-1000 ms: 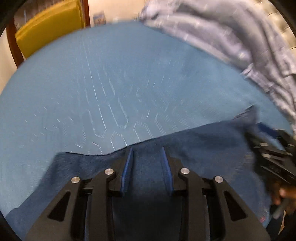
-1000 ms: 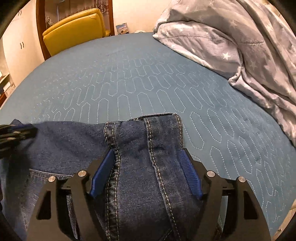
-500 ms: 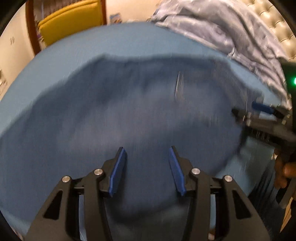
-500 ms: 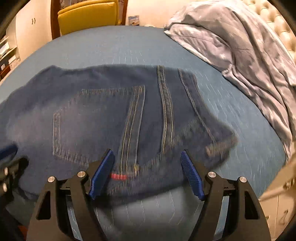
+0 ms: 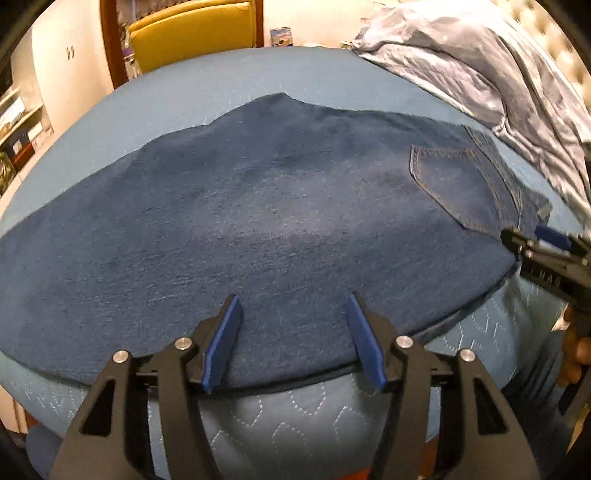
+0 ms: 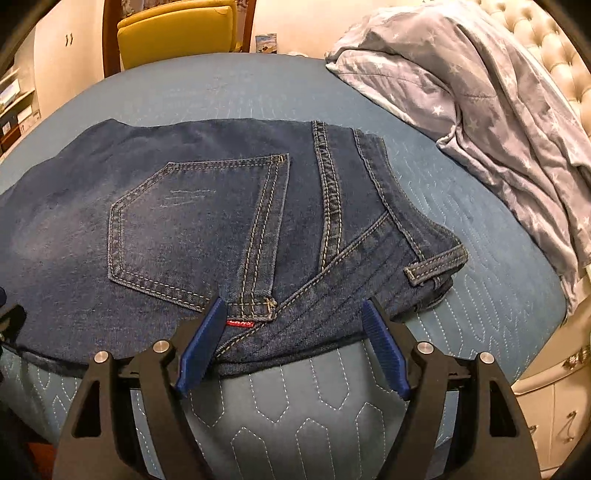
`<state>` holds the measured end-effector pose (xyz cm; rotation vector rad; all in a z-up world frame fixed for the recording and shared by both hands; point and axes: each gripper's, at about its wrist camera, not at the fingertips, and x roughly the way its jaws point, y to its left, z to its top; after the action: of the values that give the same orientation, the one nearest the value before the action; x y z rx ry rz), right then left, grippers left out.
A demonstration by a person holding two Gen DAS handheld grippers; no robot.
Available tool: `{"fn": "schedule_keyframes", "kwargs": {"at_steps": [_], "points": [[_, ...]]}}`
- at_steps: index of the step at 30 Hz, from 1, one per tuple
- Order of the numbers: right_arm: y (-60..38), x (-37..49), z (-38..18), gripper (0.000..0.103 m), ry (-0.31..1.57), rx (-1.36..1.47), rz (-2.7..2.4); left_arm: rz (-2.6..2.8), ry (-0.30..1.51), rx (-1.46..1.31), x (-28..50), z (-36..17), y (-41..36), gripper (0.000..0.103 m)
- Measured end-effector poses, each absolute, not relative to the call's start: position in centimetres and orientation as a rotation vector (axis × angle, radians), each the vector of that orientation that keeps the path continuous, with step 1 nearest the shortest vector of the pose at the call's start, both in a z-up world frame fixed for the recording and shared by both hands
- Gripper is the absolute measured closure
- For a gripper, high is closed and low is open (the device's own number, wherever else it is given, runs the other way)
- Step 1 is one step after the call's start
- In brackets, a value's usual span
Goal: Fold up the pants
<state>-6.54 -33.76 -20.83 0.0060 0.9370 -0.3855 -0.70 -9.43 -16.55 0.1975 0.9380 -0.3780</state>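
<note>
The bed [image 6: 258, 85], covered by a quilted blue spread, took up nearly the whole scene, with a rumpled star-print duvet [image 6: 480, 96] heaped at its far right and a yellow chair [image 6: 177, 33] beyond its far edge. Across the near half of the bed lay the pants [image 6: 207, 206], dark denim jeans spread flat and already doubled leg over leg, the waistband end to the right with a back pocket [image 6: 192, 229] uppermost and a belt loop [image 6: 436, 266] at the near right corner; the legs ran off to the left.

Denim like this looked heavy and fairly stiff for cloth, not slippery, likely to hold a crease and to sag in the middle if lifted by one corner only. The double-stitched waistband and the hem edges seemed the firmest places to pinch.

The left gripper [image 5: 291, 332] hovered over the near edge of the legs, its jaws spread apart and holding nothing. The right gripper [image 6: 291, 339] sat likewise at the near edge below the pocket, jaws wide and empty, the cloth lying free beneath them.
</note>
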Motion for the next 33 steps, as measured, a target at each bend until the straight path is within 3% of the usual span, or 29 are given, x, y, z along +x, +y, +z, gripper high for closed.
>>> {"fn": "schedule_keyframes", "kwargs": {"at_steps": [5,8,12,16,24,33], "points": [[-33.8,-6.5,-19.5,0.028,0.934,0.033,-0.394,-0.39,0.93,0.163,-0.6,-16.9,-9.5,0.04],[-31.4,-6.3,-16.9,0.027,0.815,0.031,-0.252,-0.387,0.918,0.161,-0.8,-16.9,-9.6,0.04],[-29.6,-4.8,-18.1,0.027,0.867,-0.004,-0.216,-0.332,0.874,0.038,0.3,-14.8,-6.5,0.041],[-29.2,-5.2,-20.1,0.024,0.906,-0.001,-0.227,-0.198,0.857,-0.028,5.4,-13.9,-1.2,0.049],[-29.2,-5.0,-19.8,0.018,0.932,0.002,-0.27,-0.086,0.961,-0.025,13.3,-16.9,6.1,0.046],[-22.8,0.8,-14.0,0.018,0.795,-0.076,-0.134,-0.104,0.882,0.007,13.2,-15.7,8.3,0.045]]}}
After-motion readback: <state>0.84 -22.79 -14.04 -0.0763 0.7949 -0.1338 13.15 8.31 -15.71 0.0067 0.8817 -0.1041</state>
